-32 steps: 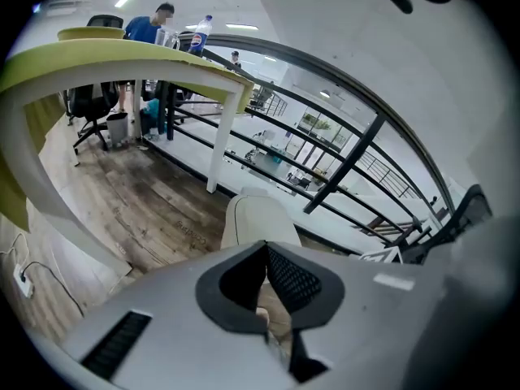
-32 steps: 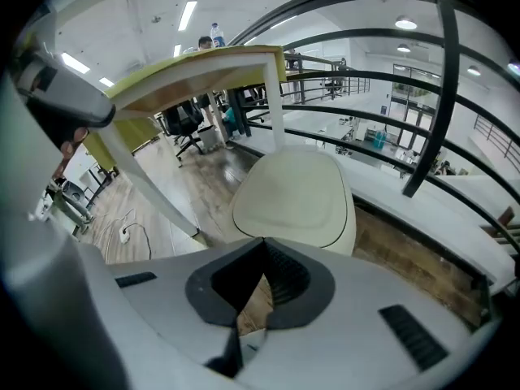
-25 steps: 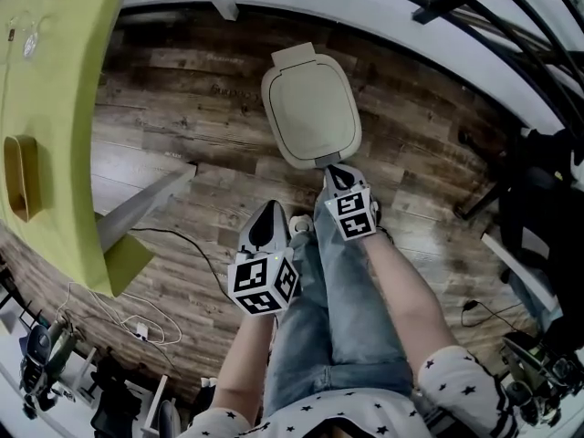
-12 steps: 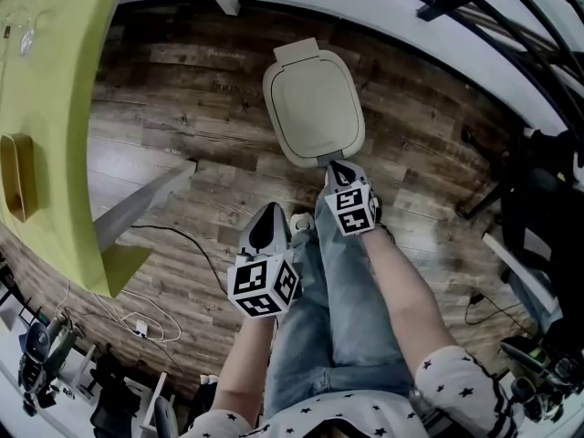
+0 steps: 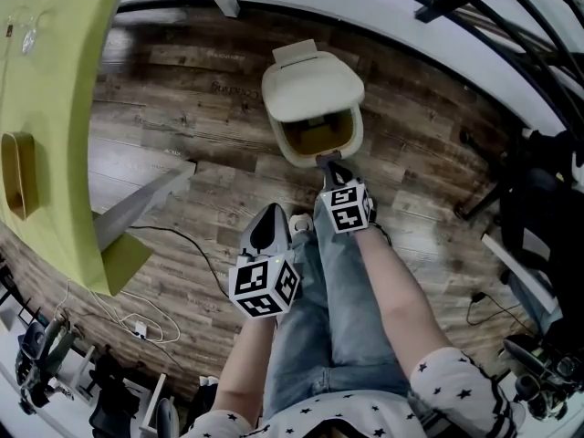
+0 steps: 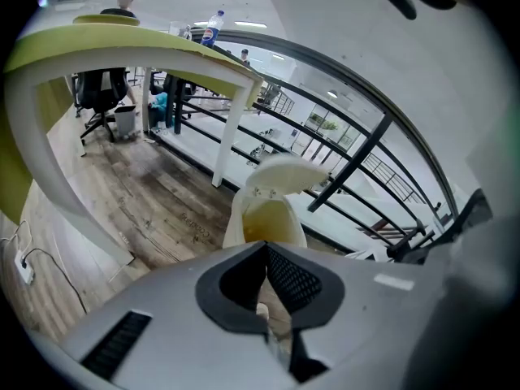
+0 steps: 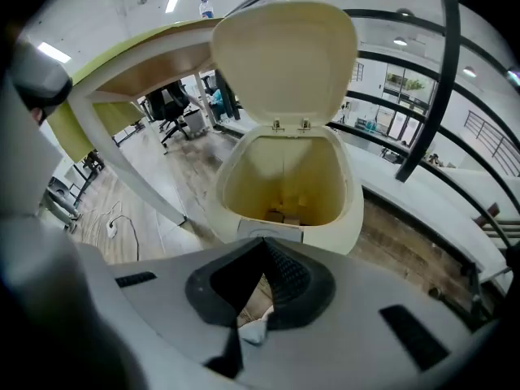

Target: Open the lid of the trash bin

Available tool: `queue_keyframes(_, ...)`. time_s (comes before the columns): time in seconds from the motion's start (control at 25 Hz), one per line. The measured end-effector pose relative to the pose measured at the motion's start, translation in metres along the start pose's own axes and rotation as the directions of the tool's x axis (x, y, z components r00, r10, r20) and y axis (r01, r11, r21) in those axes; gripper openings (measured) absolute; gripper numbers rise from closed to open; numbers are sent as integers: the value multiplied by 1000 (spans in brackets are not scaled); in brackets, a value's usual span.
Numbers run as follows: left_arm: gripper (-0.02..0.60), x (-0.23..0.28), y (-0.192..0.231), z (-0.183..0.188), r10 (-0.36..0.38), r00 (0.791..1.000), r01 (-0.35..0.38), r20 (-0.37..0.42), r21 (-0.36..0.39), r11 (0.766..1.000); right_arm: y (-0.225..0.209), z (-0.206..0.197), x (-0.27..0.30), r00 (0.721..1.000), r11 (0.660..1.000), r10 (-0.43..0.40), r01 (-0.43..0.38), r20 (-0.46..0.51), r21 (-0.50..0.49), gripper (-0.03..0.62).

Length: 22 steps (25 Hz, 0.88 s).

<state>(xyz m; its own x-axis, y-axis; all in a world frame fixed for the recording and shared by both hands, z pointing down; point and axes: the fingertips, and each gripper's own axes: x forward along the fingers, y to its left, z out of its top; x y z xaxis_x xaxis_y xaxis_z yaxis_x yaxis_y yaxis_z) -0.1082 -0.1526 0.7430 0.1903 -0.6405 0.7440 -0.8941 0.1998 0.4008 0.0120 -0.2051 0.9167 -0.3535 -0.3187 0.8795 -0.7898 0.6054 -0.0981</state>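
Note:
The cream trash bin stands on the wooden floor ahead of me, its lid tilted up so the yellowish inside shows. My right gripper is shut, its tip at the bin's front edge by the grey front panel. The right gripper view shows the lid standing nearly upright above the open bin, with some scraps at the bottom. My left gripper hangs lower left, shut and empty, short of the bin.
A yellow-green table with a grey leg fills the left. Cables lie on the floor near it. A black railing runs behind the bin and dark gear sits at the right. A white shoe shows between the grippers.
The bin's lid has swung up from lying flat and shut to tilted open. The right gripper stays at the bin's front edge; the left one has not moved.

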Motion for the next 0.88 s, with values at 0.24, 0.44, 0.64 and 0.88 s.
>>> queue_keyframes(0.24,11,-5,-3,-1,-3,1000,3,3,7,1000,-2,0,-1,1000,1000,-2,2,-10,12,-6)
queue_keyframes(0.44,11,-12,-4,0,-13,1000,12,9,13,1000,-1,2,-3,1000,999,6,-4,-22,49,-6)
queue_keyframes(0.64,11,-20,-6,1,-23,1000,23,7,23,999,3,4,-17,1000,1000,5,-5,8,26,-6)
queue_keyframes(0.88,11,-34,-12,6,-33,999,33,16,34,999,16,14,-48,999,999,16,-19,51,50,-6)
